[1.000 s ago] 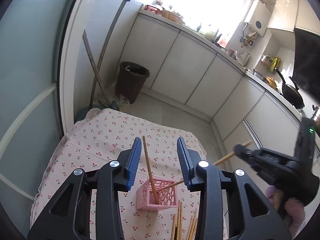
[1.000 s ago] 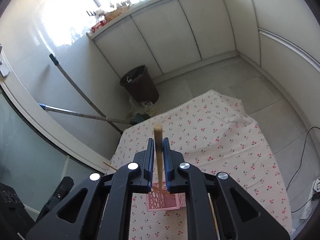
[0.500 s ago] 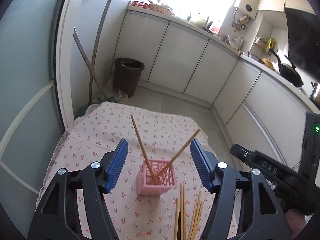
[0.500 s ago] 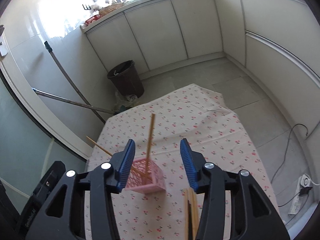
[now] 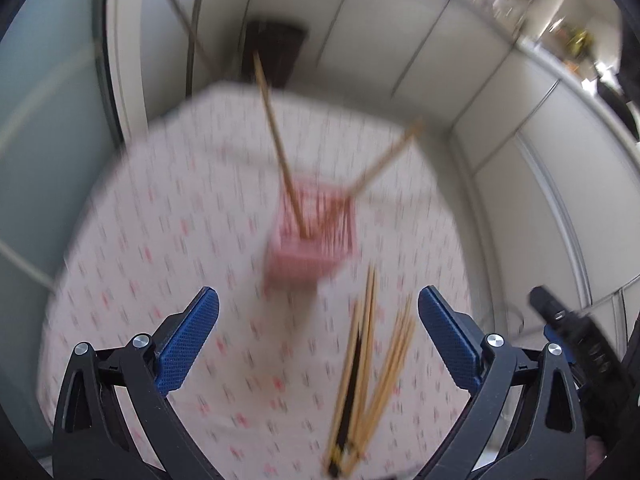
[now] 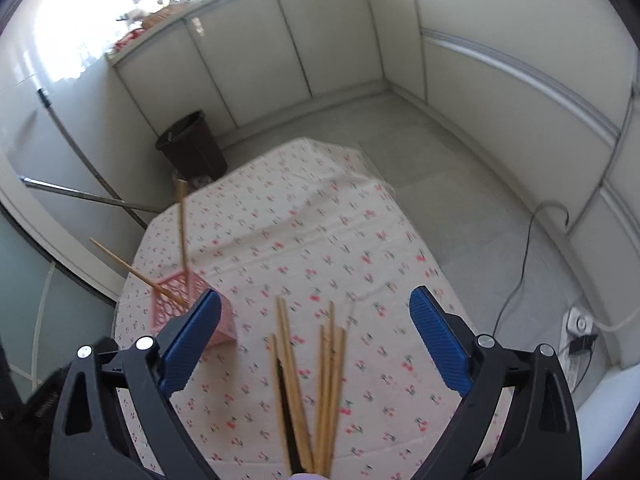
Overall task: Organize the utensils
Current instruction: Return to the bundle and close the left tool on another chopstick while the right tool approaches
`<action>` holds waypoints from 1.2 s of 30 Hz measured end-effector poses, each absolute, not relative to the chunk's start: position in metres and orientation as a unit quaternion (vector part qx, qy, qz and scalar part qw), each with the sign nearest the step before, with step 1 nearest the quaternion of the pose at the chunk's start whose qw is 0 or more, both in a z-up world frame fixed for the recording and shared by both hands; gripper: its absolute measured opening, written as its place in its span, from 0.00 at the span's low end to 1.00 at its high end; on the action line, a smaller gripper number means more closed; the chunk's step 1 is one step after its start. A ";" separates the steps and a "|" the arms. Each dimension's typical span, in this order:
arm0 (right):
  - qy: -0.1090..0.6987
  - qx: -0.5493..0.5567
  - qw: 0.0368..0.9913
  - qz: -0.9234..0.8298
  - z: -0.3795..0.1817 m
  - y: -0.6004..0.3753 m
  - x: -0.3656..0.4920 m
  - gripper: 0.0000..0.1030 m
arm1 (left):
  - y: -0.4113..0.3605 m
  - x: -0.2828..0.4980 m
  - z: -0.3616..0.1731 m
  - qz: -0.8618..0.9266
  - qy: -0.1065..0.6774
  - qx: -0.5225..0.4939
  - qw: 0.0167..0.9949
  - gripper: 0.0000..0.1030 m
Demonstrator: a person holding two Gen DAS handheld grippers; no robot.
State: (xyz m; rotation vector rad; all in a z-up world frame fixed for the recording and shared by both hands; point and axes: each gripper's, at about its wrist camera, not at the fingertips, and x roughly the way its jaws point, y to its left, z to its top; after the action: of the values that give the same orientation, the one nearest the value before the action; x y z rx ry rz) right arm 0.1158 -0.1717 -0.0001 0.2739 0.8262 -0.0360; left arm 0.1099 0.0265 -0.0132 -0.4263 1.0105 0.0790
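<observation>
Motion-blurred tablecloth [image 5: 160,240]; both grippers [image 5: 318,308] [image 6: 315,308] just opened wide, empty; chopsticks [image 6: 324,380] cut off below.

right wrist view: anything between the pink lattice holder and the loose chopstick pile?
Only bare cherry-print tablecloth between the pink lattice plastic holder and the loose wooden chopsticks; right wrist view shows it.

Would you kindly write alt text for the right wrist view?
The right claw hangs open over loose chopsticks lying on a cherry-print tablecloth. At left, a pink basket holds two leaning chopsticks; a dark bin stands by white cabinets.
</observation>
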 end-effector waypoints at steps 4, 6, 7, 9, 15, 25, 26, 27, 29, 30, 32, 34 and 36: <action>0.435 0.169 0.884 -0.032 -0.031 -0.212 0.116 0.90 | 0.000 0.120 -0.065 0.027 0.571 -0.216 0.792 0.93; 0.456 0.185 0.869 -0.044 -0.050 -0.232 0.117 0.90 | -0.015 0.125 -0.088 0.035 0.590 -0.214 0.777 0.92; 0.468 0.190 0.862 -0.046 -0.056 -0.236 0.118 0.90 | -0.017 0.126 -0.094 0.040 0.593 -0.212 0.776 0.88; 0.493 0.215 0.842 -0.036 -0.067 -0.248 0.122 0.90 | -0.027 0.137 -0.109 0.056 0.591 -0.206 0.778 0.76; 0.499 0.265 0.824 -0.036 -0.074 -0.272 0.121 0.90 | -0.048 0.156 -0.123 0.098 0.564 -0.177 0.800 0.46; 0.505 0.300 0.809 -0.022 -0.077 -0.281 0.128 0.90 | -0.050 0.170 -0.140 0.119 0.571 -0.159 0.797 0.30; 0.505 0.301 0.809 -0.022 -0.078 -0.282 0.128 0.90 | -0.051 0.170 -0.141 0.119 0.572 -0.160 0.795 0.30; 0.506 0.303 0.807 -0.022 -0.079 -0.282 0.129 0.90 | -0.051 0.171 -0.141 0.120 0.572 -0.161 0.795 0.30; 0.508 0.308 0.804 -0.022 -0.080 -0.284 0.129 0.90 | -0.054 0.172 -0.140 0.117 0.571 -0.162 0.796 0.30; 0.508 0.309 0.804 -0.022 -0.080 -0.284 0.129 0.90 | -0.057 0.174 -0.140 0.116 0.571 -0.161 0.797 0.30; 0.509 0.308 0.803 -0.023 -0.081 -0.284 0.130 0.90 | -0.062 0.176 -0.140 0.115 0.570 -0.152 0.799 0.30; 0.511 0.306 0.803 -0.024 -0.082 -0.284 0.131 0.90 | -0.064 0.180 -0.145 0.125 0.573 -0.142 0.797 0.23; 0.514 0.305 0.801 -0.026 -0.084 -0.284 0.131 0.90 | -0.065 0.183 -0.150 0.134 0.575 -0.135 0.796 0.17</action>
State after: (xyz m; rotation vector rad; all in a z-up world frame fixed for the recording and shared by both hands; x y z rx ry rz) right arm 0.1311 -0.2845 -0.0837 0.6547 1.1009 -0.0563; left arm 0.1835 -0.0654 -0.1500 -0.2894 1.2347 0.2888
